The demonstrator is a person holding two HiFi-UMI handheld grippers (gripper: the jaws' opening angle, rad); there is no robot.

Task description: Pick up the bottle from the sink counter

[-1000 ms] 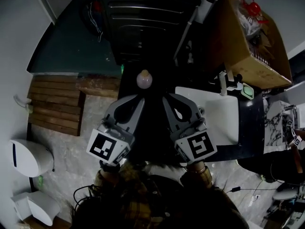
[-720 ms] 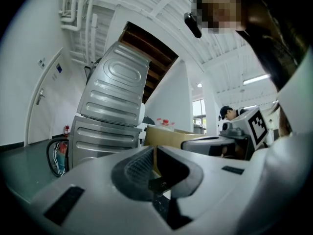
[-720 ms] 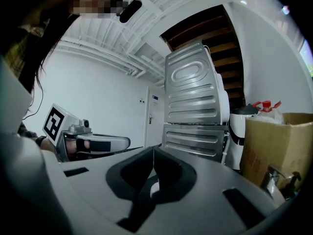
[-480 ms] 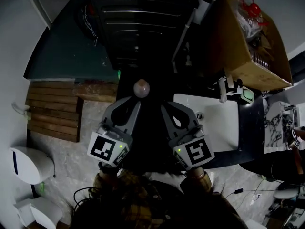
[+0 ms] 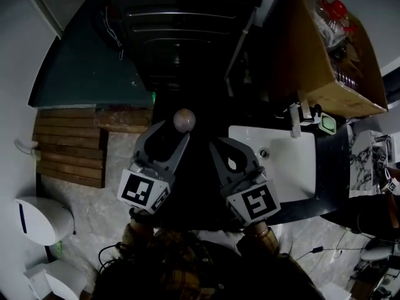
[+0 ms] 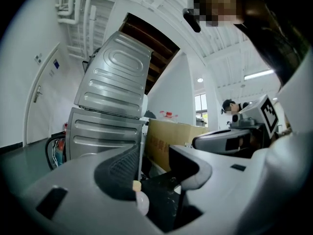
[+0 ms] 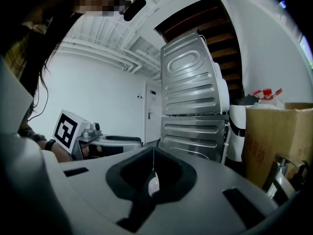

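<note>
The bottle [image 5: 184,120] shows from above as a small pale round top on the dark counter left of the sink. In the left gripper view the bottle [image 6: 141,201] sits low by the left jaw, with a yellowish cap. My left gripper [image 5: 175,134] [image 6: 154,174] reaches up to the bottle; its jaws are opening and the pads do not press on the bottle. My right gripper [image 5: 219,145] [image 7: 153,166] hangs beside it, shut, with nothing gripped. A pale patch of the bottle [image 7: 153,185] shows beyond its jaws.
The white sink [image 5: 299,179] with its faucet [image 5: 294,115] lies to the right in the dark counter. A cardboard box [image 5: 325,55] stands behind it. A stacked grey washer [image 5: 181,30] [image 6: 115,111] rises ahead. Wooden slats [image 5: 69,147] lie on the floor at left.
My left gripper's jaws have parted and it has moved up to the bottle. The right gripper stays shut beside it. The head view has shifted slightly.
</note>
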